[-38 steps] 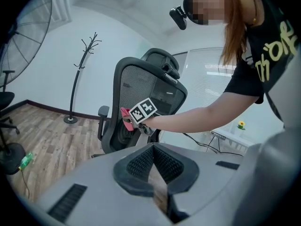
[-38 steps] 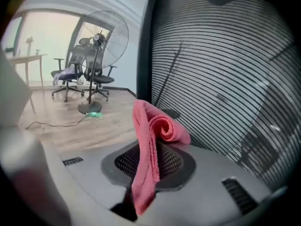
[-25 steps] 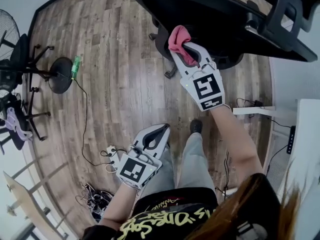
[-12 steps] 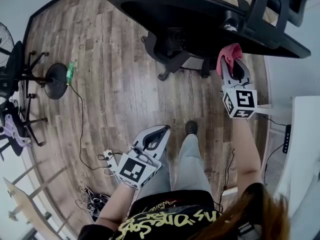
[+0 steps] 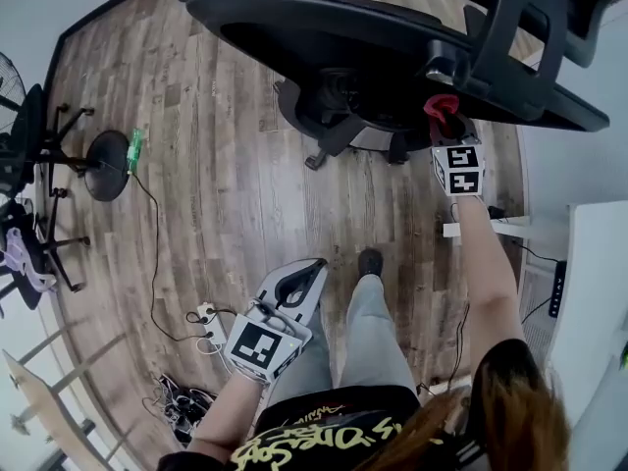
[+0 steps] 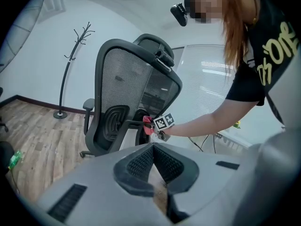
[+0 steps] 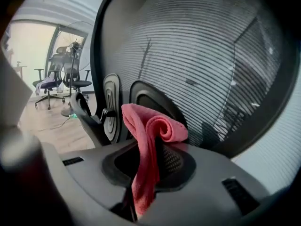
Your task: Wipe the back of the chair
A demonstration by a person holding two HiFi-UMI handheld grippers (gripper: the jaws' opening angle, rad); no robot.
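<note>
Right tongs (image 5: 444, 118), clenched on a pink cloth (image 7: 146, 140), reach the chair back (image 7: 202, 55) for wiping; left tongs (image 5: 312, 269) hang closed and empty.

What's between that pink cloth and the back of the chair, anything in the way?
Nothing visible does. The pink cloth, pinched in the right gripper, is held close in front of the chair's mesh back, low down.

Bright, even daylight. Windows (image 7: 28, 48) glow pale, washed out. Soft shadow under chair (image 5: 324, 27) on floor (image 5: 245, 175). Heavy fisheye bending, dark corners, blurred foreground.
</note>
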